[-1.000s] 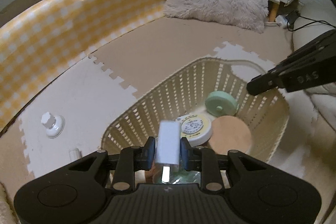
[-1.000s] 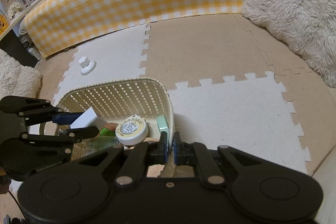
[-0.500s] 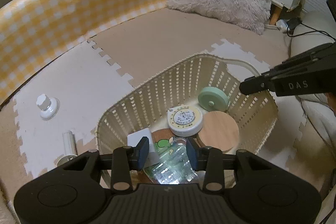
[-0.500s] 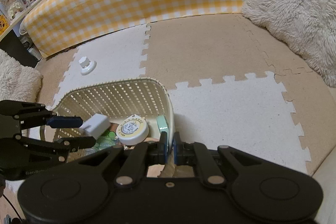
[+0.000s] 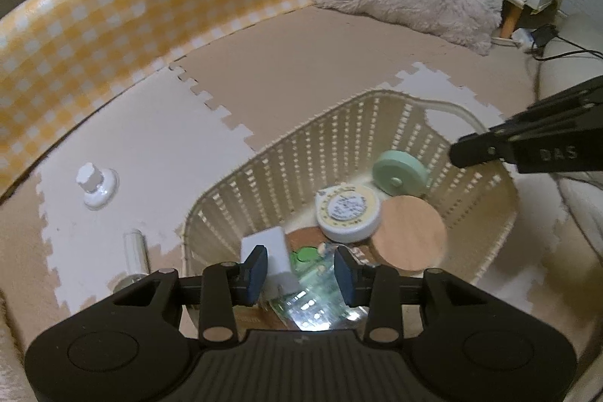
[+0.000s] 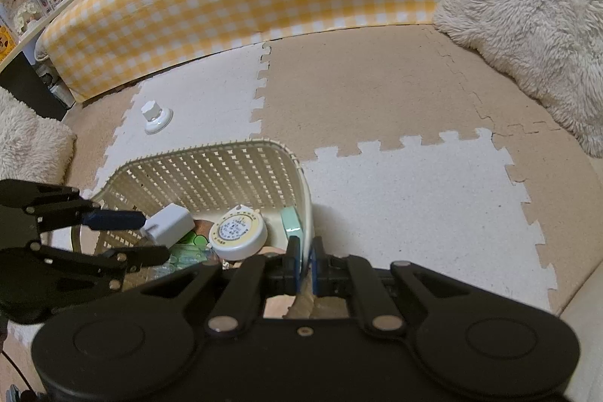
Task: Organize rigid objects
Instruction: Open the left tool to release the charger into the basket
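The left gripper (image 5: pixel 299 274) hangs over the near end of a cream slatted plastic basket (image 5: pixel 264 172), its jaws parted to a moderate gap with nothing pressed between them. The white rectangular plug-style charger block (image 5: pixel 269 255) lies tilted inside the basket beside the left blue pad (image 5: pixel 256 270); from the right wrist view the block (image 6: pixel 167 223) seems to touch one fingertip, with the other finger well clear of it, so it is not gripped. Below the gap lies a crinkled clear packet with green print (image 5: pixel 312 300). Further in sit a round white tin with a yellow-rimmed label (image 5: pixel 348 211), a round light wooden disc (image 5: pixel 409 236) and a mint green round case (image 5: pixel 399 174), standing on edge against the far wall.

The right gripper (image 6: pixel 304 262) has its jaws narrowed onto the basket's rim (image 6: pixel 307 213), pinching that wall.

On the white foam mat tile (image 5: pixel 150 153) outside the basket stand a small white knob on a round base (image 5: pixel 96 185) and a short clear tube (image 5: pixel 135 249)
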A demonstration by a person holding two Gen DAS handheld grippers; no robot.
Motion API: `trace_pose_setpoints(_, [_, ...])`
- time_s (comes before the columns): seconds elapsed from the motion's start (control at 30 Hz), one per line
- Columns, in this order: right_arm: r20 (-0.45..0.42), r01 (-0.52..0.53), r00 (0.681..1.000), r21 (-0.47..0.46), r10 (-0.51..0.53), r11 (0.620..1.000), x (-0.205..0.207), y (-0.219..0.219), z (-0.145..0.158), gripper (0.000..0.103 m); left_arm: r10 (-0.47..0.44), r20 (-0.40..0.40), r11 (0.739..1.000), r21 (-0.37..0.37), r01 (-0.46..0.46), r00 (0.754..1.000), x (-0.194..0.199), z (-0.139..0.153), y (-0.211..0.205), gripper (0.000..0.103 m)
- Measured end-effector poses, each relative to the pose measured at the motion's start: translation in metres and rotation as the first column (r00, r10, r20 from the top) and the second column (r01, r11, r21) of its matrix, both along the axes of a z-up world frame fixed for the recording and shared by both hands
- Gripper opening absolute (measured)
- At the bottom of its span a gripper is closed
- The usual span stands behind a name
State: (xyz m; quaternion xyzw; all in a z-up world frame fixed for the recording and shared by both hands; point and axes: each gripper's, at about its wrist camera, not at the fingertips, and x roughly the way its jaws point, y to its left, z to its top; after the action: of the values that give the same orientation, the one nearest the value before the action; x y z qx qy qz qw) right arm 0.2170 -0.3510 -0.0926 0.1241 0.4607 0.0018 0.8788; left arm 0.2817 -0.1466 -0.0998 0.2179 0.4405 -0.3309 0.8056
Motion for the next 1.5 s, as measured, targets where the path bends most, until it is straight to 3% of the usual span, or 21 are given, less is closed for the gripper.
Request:
trace_pose_setpoints(0.27, [-0.002,-0.001,1.0,-0.001,0.001,1.0,0.0,0.001,0.0,0.006,-0.107,0.1,0.982,0.166,0.089,0.989,-0.009,-0.014,-0.015,0.036])
trace_pose_setpoints(0.53, [-0.002,-0.001,1.0,-0.002,0.001,1.0,0.0,0.002,0.001,0.006,-0.066,0.051,0.994,0.086,0.061,0.997,-0.003,-0.005,-0.008,0.036])
trace_pose_setpoints(0.83, [-0.002,-0.001,1.0,-0.003,0.001,1.0,0.001,0.002,0.001,0.006,-0.064,0.065,0.998,0.015,0.063,0.996,-0.013,0.026,-0.009,0.037])
trace_pose_setpoints(1.0, [-0.002,-0.003,1.0,-0.005,0.003,1.0,0.001,0.003,0.001,0.006,-0.06,0.079,0.998,-0.012,0.061,0.995,-0.02,0.043,-0.005,0.052])
trace_pose_setpoints(1.1, [-0.002,-0.003,1.0,-0.005,0.003,1.0,0.001,0.003,0.001,0.006,-0.045,0.086,0.998,-0.035,0.048,0.995,-0.022,0.054,-0.001,0.075])
trace_pose_setpoints(1.27, [-0.002,-0.003,1.0,-0.006,0.003,1.0,0.001,0.003,0.001,0.006,-0.001,0.112,0.996,-0.084,0.01,0.994,-0.021,0.072,0.01,0.097])
trace_pose_setpoints(1.33, [-0.002,-0.003,1.0,-0.006,0.003,1.0,0.001,0.003,0.001,0.006,0.025,0.128,0.995,-0.102,-0.012,0.991,-0.019,0.078,0.017,0.103])
trace_pose_setpoints(1.5, [-0.002,-0.003,1.0,-0.005,0.003,1.0,0.001,0.003,0.001,0.006,0.123,0.13,0.985,-0.133,-0.105,0.984,-0.003,0.084,0.039,0.103])
